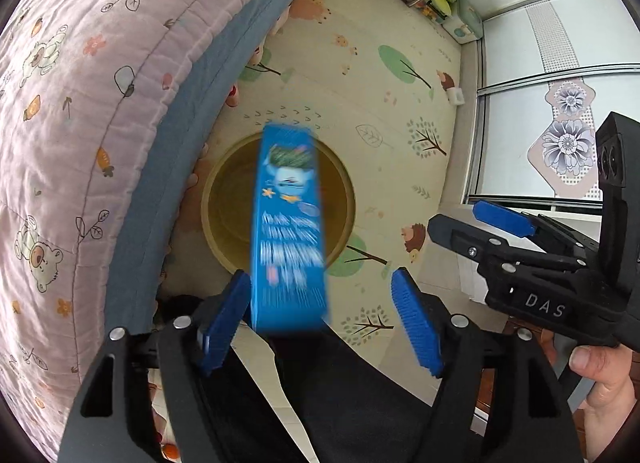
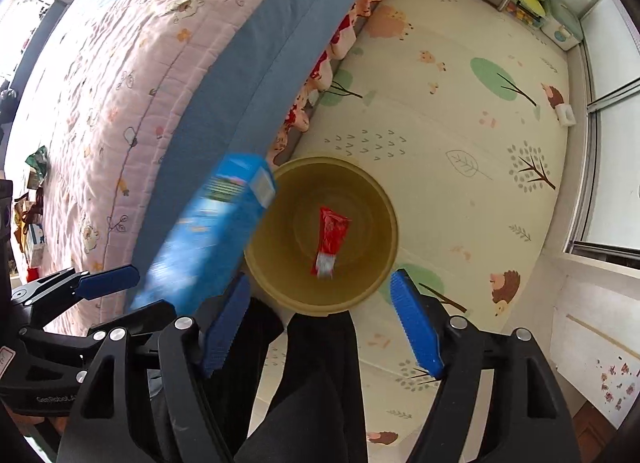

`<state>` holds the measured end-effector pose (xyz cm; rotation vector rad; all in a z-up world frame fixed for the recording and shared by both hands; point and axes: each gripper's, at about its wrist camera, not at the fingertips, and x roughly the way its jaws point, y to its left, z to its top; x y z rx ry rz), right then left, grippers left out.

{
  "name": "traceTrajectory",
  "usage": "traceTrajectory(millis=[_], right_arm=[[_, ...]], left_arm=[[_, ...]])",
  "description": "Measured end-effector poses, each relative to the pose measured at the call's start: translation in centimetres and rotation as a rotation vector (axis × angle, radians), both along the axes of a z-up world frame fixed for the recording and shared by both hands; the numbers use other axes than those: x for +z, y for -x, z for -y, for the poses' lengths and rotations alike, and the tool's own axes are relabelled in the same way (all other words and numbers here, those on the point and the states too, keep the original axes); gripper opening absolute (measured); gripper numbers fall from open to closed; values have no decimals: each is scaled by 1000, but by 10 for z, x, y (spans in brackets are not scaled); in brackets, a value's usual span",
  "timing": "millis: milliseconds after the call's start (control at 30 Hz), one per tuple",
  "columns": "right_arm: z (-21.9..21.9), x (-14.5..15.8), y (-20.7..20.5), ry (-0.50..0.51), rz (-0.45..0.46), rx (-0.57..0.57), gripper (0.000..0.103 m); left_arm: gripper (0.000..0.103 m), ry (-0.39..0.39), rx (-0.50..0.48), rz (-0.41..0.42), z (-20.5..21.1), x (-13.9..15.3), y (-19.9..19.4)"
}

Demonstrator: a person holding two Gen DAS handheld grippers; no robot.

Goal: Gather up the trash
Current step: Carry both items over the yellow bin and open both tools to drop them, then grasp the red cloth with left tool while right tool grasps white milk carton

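Patterned play-mat floor beside the quilted bed [image 2: 132, 75] holds a yellow bin [image 2: 372, 275], with both grippers spread apart above it. Nearest, the blue carton [image 1: 286, 231] blurs off the left gripper [image 1: 320, 323], unclamped; light and stiff, best pinched across its flat faces. Farther down, a red wrapper [image 2: 330, 237], thin and crinkly, drops inside the bin below the empty right gripper [image 2: 320, 323].

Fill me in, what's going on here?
A person with a gripper in each hand is dropping trash into a yellow bin on the play mat beside the bed. The left gripper has its jaws open, and the motion-blurred blue box is above the bin, seemingly released. The right gripper is open too, with a red wrapper inside the bin.
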<state>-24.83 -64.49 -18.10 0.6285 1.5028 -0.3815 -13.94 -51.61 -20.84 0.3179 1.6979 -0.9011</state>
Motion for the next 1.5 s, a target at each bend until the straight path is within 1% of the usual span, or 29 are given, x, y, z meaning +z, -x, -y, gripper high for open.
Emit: traceTrajectory(millis=[200,367,533,633,800,967,1100,1300,1400,1500], right_arm=[[8,3,5,3,3,-11,70],[4,12,-3,8,21,11,70],[-19,31,-33,6,71,86,70],[-43,44,-61,-3,110,149,70],[-102,64,-116,-27,167,299,70],[-176,80,-168,-44,212,464,70],[-236,87,-201,-62,240,577,70],[-326,85,-244,-100,255,745,70],[-362,86,-260,-105,257,813,70],[-393,86,-274,-110,266,865,70]], left_arm=[[76,4,35,-14,-13,0,3],[76,16,72,9,-28,13,-4],[76,45,166,47,-57,34,-19],[76,59,246,69,-88,48,-32],[76,63,396,118,-155,71,-58],[76,38,546,185,-241,88,-86],[77,22,673,224,-308,98,-105],[77,-14,824,266,-405,98,-128],[77,-21,880,273,-442,96,-136],[78,-28,912,270,-470,90,-144]])
